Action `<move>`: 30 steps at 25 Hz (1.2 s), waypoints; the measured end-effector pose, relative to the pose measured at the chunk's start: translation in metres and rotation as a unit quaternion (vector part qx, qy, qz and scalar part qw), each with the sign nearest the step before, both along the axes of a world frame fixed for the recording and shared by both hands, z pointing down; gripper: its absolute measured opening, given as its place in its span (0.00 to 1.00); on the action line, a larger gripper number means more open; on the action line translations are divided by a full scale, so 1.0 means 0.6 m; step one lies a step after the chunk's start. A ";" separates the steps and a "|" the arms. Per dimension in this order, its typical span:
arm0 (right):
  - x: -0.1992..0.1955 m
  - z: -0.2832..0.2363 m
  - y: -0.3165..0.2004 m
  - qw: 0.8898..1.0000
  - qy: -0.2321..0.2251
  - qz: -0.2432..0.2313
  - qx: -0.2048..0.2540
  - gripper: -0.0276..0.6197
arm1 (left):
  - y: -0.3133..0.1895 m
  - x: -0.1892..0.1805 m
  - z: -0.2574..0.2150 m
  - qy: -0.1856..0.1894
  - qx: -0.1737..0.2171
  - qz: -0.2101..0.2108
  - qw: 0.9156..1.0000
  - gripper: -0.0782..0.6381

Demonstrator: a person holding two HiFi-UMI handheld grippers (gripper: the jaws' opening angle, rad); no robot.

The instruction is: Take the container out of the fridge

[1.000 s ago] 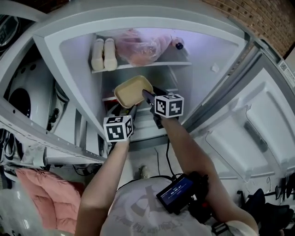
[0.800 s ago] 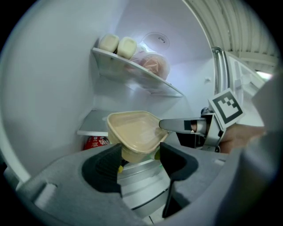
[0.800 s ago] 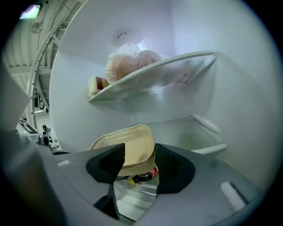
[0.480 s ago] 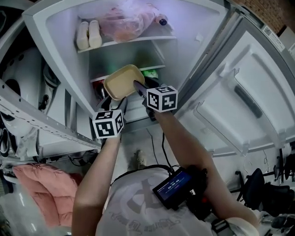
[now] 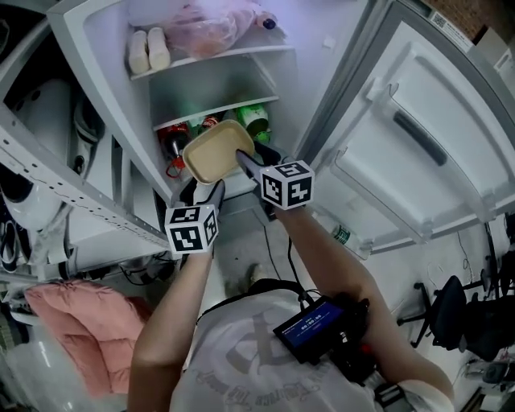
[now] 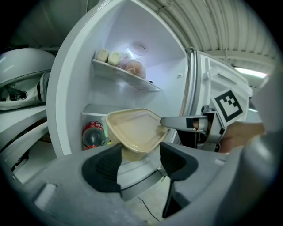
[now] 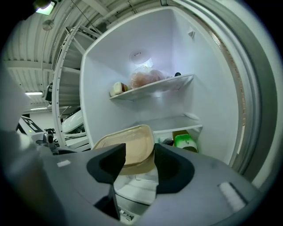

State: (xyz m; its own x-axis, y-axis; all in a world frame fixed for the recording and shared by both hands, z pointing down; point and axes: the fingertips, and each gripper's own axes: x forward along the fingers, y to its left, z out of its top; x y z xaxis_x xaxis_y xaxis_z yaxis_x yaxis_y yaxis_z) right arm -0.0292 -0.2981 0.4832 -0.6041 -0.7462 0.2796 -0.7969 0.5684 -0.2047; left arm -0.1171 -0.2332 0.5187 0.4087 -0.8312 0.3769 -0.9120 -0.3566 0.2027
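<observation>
The shallow beige plastic container (image 5: 216,151) is held just outside the open white fridge (image 5: 96,72). Its base is clamped between the widely parted jaws of the left gripper (image 6: 139,160), while the jaws of the right gripper (image 7: 139,161) are closing on its edge.

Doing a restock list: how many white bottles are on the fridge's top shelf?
2. Both stand at the top shelf's left end: one white bottle outermost, the other beside the pink bag. More may hide behind the bag.
</observation>
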 end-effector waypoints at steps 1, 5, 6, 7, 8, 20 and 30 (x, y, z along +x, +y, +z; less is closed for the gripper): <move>0.005 0.003 0.010 1.000 0.000 0.000 0.000 0.37 | 0.010 0.005 0.005 0.000 -0.001 0.002 1.000 0.50; 0.011 0.013 0.039 1.000 -0.001 -0.009 0.007 0.36 | 0.041 0.013 0.022 -0.003 -0.006 0.008 1.000 0.50; 0.011 0.017 0.045 1.000 -0.001 -0.013 0.008 0.36 | 0.048 0.015 0.028 -0.005 -0.008 0.008 1.000 0.50; 0.013 0.022 0.052 1.000 0.000 -0.019 0.010 0.36 | 0.056 0.017 0.035 -0.007 -0.010 0.008 1.000 0.50; 0.015 0.028 0.059 1.000 0.000 -0.024 0.011 0.36 | 0.063 0.020 0.042 -0.009 -0.013 0.007 1.000 0.50; 0.031 0.063 0.117 0.993 -0.017 -0.117 0.005 0.33 | 0.143 0.049 0.075 -0.051 -0.016 -0.061 0.997 0.49; -0.020 0.072 0.202 0.976 -0.024 -0.218 0.009 0.33 | 0.253 0.025 0.088 -0.066 -0.025 -0.142 0.987 0.48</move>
State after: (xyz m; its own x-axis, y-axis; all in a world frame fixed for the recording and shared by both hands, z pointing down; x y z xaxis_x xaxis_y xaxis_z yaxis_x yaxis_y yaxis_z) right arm -0.0409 -0.1767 0.5263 -0.8770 -0.4202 0.2329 -0.4687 0.8548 -0.2229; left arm -0.1019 -0.0817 0.5713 0.1058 -0.8839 0.4555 -0.9935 -0.0747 0.0858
